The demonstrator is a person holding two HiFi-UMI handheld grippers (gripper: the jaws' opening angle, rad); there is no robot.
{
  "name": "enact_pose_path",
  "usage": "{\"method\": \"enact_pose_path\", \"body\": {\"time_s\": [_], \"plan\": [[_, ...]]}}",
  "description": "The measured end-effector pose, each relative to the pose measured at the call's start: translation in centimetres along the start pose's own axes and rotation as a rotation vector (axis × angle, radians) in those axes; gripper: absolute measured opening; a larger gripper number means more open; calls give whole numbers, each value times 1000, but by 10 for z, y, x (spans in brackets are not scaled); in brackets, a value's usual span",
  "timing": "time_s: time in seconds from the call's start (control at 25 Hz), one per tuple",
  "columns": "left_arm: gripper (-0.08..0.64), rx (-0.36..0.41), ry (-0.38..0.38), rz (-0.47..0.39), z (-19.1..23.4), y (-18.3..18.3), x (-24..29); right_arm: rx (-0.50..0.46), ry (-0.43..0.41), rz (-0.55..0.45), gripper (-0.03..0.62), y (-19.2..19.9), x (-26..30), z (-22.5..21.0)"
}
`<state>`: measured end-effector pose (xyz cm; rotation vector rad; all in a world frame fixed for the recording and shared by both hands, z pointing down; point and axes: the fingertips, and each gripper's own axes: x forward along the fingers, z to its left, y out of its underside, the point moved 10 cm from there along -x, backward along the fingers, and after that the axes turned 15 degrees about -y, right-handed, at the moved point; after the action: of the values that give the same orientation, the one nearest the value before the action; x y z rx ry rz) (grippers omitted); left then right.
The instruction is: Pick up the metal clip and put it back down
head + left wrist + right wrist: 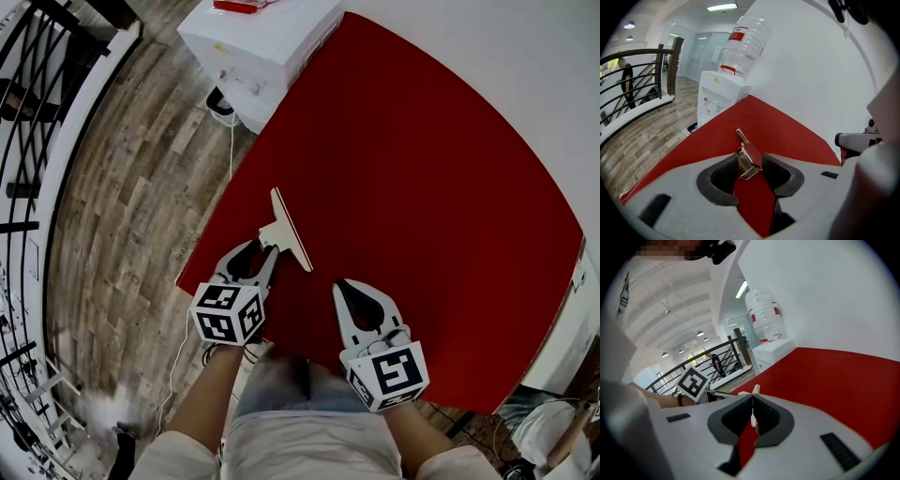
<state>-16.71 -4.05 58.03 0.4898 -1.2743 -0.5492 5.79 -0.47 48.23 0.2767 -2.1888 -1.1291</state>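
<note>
Head view first: where does the metal clip [290, 232] lie?

— On the red table [422, 187], left of the frame's centre and close to the table's left edge. Its long pale bar runs on a slant from upper left to lower right, and a short stem points toward the lower left.

— And the left gripper [265, 246]?

— Just below the clip, at the stem. In the left gripper view the jaws stand spread wide. The clip's shiny near end sits between the dark pads, and its bar reaches away toward the top of the frame. I see no pad clamping it.

— What about the right gripper [340, 284]?

— It is lower and further right in the head view, over the red surface, just beside the lower right end of the bar but apart from it. The right gripper view shows its jaws pressed together. A thin pale sliver shows along the seam, and I cannot tell what that is.

— Anything else around?

— A white water dispenser [267, 47] stands at the top of the head view, against the table's far corner. The left gripper view shows a clear bottle [745, 42] upside down on it. Wooden floor [122, 206] fills the left side, with a dark railing [37, 103] along the far left edge.
</note>
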Motion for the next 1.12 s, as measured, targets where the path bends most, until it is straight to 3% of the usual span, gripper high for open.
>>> {"method": "enact_pose_path", "body": {"time_s": [0.24,0.44,0.6,1.12], "plan": [[145,8,-30,-13,5,0,-15,-13,-4,-6,8,-2,-2,3],[8,44,-69,-28,3,1,-31,-21,7,-1,8,-2,-6,4],[8,35,-64,-71,-1,-5,-50,-42,9,-20,8,-9,-12,10],[6,110,-37,-217,-48,-23,-151,-197,25,-49,8,-43,-70,38]]}}
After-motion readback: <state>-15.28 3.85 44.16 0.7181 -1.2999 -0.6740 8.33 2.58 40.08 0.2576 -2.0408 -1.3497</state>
